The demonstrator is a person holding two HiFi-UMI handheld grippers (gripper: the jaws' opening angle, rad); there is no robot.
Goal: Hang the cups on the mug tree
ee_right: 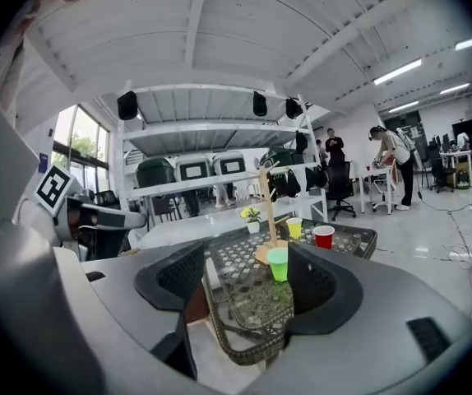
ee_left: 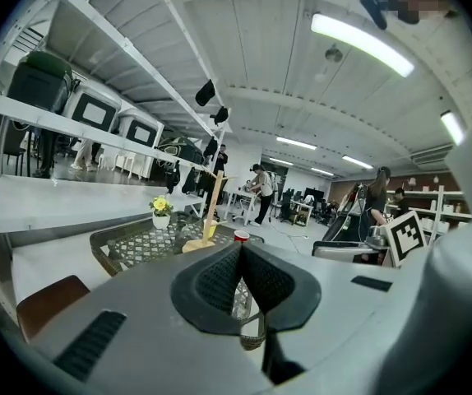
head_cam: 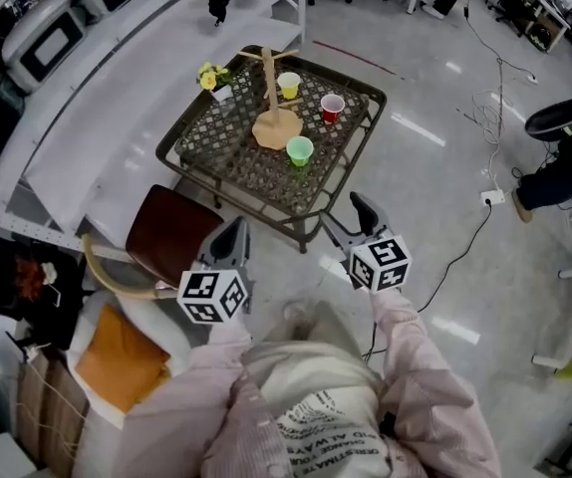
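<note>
A wooden mug tree (head_cam: 274, 118) stands bare on a dark mesh table (head_cam: 236, 157) ahead of me. Three cups stand upright on the table around it: yellow (head_cam: 288, 85) behind, red (head_cam: 333, 108) to the right, green (head_cam: 299, 150) in front. My left gripper (head_cam: 233, 231) is short of the table's near edge, shut on nothing. My right gripper (head_cam: 362, 207) is open and empty, also short of the table. In the right gripper view the green cup (ee_right: 278, 263) shows between the open jaws, far off, with the mug tree (ee_right: 266, 212) behind it. The left gripper view shows the red cup (ee_left: 241, 236).
A small pot of yellow flowers (head_cam: 213, 80) stands at the table's far left corner. A brown chair (head_cam: 171, 232) is by the table's near left side, white shelving (head_cam: 97, 118) beyond. Cables (head_cam: 485, 197) run across the floor at right. People stand far off.
</note>
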